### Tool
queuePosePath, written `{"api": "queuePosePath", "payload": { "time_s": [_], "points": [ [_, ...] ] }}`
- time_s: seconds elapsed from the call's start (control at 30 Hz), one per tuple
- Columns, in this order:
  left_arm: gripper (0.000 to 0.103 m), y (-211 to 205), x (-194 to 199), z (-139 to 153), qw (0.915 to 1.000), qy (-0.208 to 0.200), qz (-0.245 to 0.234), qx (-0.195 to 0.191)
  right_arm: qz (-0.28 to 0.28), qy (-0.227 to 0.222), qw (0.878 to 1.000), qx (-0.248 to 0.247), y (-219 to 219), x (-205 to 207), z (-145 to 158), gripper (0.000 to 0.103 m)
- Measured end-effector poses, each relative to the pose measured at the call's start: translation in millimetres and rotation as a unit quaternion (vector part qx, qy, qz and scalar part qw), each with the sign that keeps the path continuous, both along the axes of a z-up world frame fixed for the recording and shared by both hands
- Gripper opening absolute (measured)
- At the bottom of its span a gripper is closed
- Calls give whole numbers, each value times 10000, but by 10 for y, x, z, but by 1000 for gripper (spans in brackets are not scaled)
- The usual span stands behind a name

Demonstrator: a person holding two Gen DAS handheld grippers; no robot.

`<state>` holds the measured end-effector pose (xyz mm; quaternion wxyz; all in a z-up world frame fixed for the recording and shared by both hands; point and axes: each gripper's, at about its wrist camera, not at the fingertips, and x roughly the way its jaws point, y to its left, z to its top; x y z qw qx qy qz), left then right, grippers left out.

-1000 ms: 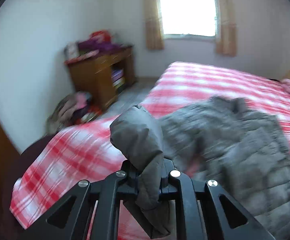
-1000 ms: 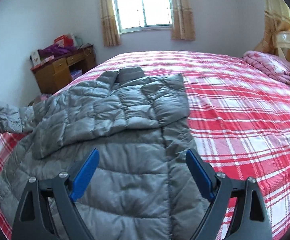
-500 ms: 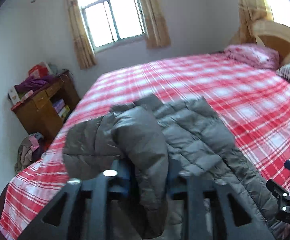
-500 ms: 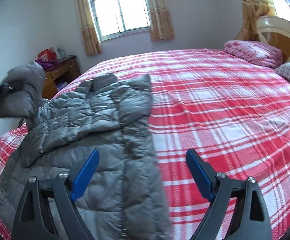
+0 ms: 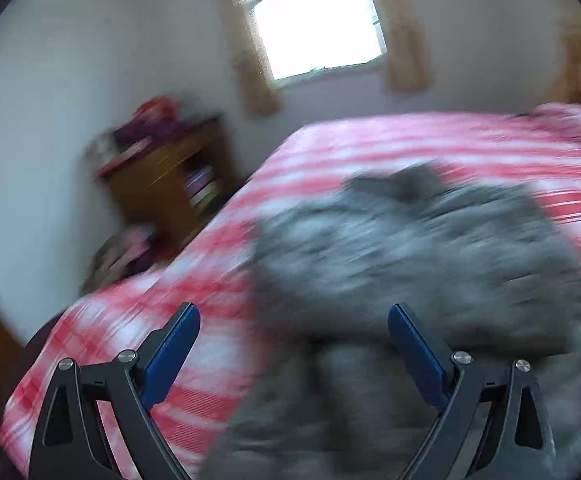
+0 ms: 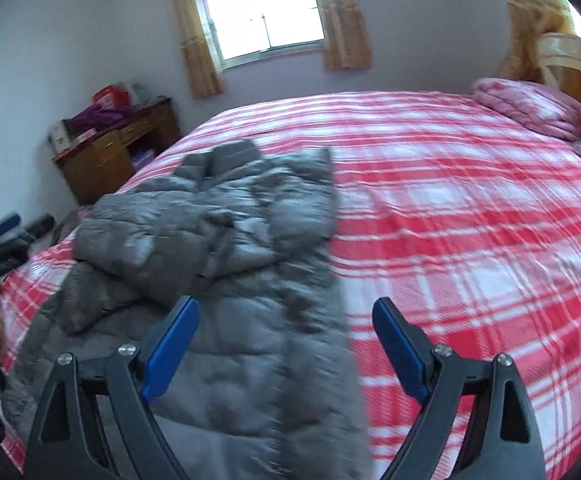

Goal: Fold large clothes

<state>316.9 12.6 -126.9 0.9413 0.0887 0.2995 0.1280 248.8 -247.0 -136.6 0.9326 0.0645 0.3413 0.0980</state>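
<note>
A grey quilted puffer jacket (image 6: pixel 218 264) lies on the red-and-white plaid bed (image 6: pixel 450 208), both sleeves folded in over its body. The left wrist view is blurred; the jacket (image 5: pixel 410 264) lies ahead there. My left gripper (image 5: pixel 292 316) is open and empty, above the jacket's left side; it also shows in the right wrist view (image 6: pixel 2 236) at the left edge. My right gripper (image 6: pixel 286 312) is open and empty above the jacket's lower right edge.
A wooden desk (image 6: pixel 114 152) with clutter on top stands by the far left wall, with a pile of clothes (image 5: pixel 122 248) on the floor beside it. A pink folded quilt (image 6: pixel 530 108) lies by the headboard (image 6: pixel 570 64) at the right.
My left gripper has let go of the sleeve and opened. The sleeve now lies folded across the jacket. The left gripper has pulled back to the left; the right gripper has shifted slightly.
</note>
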Motion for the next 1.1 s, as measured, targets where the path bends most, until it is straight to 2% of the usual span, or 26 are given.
{"api": "queuePosePath", "payload": {
  "time_s": [0.07, 0.13, 0.2, 0.4, 0.43, 0.47, 0.5, 0.57, 0.67, 0.8, 0.9, 0.93, 1.0, 1.03, 1.07, 1.1],
  "points": [
    [95, 337, 136, -207, 9981, 232, 568, 53, 220, 29, 9998, 17, 164, 96, 42, 91],
    [95, 534, 266, -432, 9942, 532, 888, 286, 422, 121, 9990, -29, 353, 247, 57, 91],
    [95, 614, 334, -601, 9914, 695, 1010, 448, 604, 310, 9977, -65, 544, 423, 16, 91],
    [96, 809, 371, -944, 9876, 962, 1207, 278, 625, 779, 9938, -486, 929, 839, -312, 88],
    [96, 849, 379, -988, 9866, 1012, 1261, 241, 669, 915, 9926, -425, 970, 912, -399, 74],
    [97, 885, 381, -999, 9863, 1011, 1294, 139, 717, 1000, 9917, -367, 987, 941, -439, 53],
    [99, 907, 380, -989, 9861, 985, 1334, 62, 792, 1082, 9904, -332, 1017, 979, -484, 45],
    [101, 959, 378, -996, 9850, 971, 1425, 13, 787, 948, 9912, -486, 1070, 973, -469, 27],
    [102, 1011, 373, -1013, 9850, 940, 1439, -126, 703, 652, 9935, -616, 1031, 915, -330, 19],
    [102, 991, 372, -1017, 9851, 924, 1449, -85, 219, 419, 9974, -551, 733, 864, -188, 18],
    [102, 995, 371, -1017, 9850, 928, 1450, -92, -29, 558, 9969, -556, 524, 866, -246, 18],
    [102, 999, 372, -1016, 9850, 936, 1444, -93, -112, 621, 9962, -593, 487, 866, -293, 21],
    [102, 1020, 358, -1004, 9853, 951, 1409, -187, -127, 826, 9945, -636, 438, 906, -418, 34],
    [102, 1047, 344, -986, 9854, 990, 1358, -269, -196, 806, 9943, -663, 437, 925, -435, 53],
    [102, 1077, 321, -950, 9851, 1085, 1287, -354, -282, 771, 9944, -666, 404, 914, -421, 66],
    [102, 1101, 289, -886, 9852, 1093, 1271, -358, -369, 709, 9950, -603, 365, 890, -397, 67]
  ]
}}
